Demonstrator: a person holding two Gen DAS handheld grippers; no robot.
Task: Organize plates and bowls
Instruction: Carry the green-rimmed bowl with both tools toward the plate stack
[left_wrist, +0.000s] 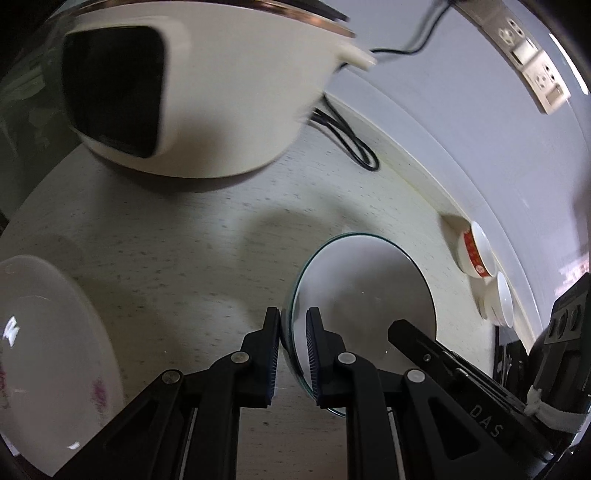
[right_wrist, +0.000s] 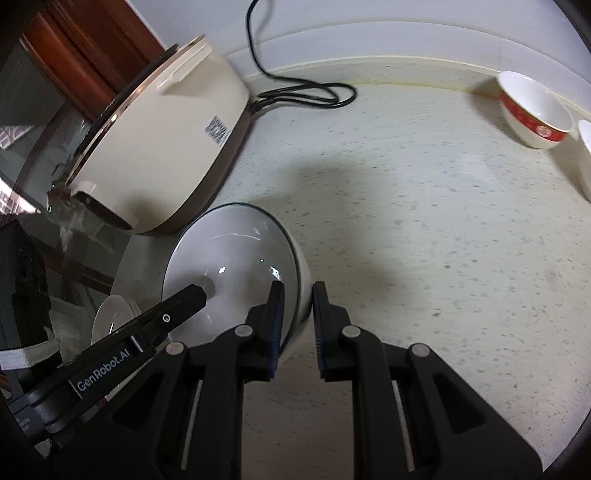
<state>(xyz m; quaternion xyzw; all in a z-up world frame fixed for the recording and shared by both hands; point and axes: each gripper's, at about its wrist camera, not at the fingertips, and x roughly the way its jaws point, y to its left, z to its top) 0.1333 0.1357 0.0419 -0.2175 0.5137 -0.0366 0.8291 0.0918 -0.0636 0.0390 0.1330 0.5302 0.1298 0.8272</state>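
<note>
A white bowl with a dark rim (left_wrist: 364, 291) is held between both grippers above the speckled counter. My left gripper (left_wrist: 293, 345) is shut on its left rim, one finger inside and one outside. My right gripper (right_wrist: 298, 325) is shut on the opposite rim of the same bowl (right_wrist: 229, 266). The right gripper's finger shows inside the bowl in the left wrist view (left_wrist: 424, 345). A white plate with pink flowers (left_wrist: 48, 354) lies at the left. A white bowl with a red band (right_wrist: 533, 110) and a plain white bowl (right_wrist: 585, 155) stand by the back wall.
A cream rice cooker (right_wrist: 162, 136) stands at the counter's left, its black cord (right_wrist: 306, 92) looped behind it. Wall sockets (left_wrist: 532, 55) sit above the counter. A small white saucer (right_wrist: 114, 317) lies low at the left of the right wrist view.
</note>
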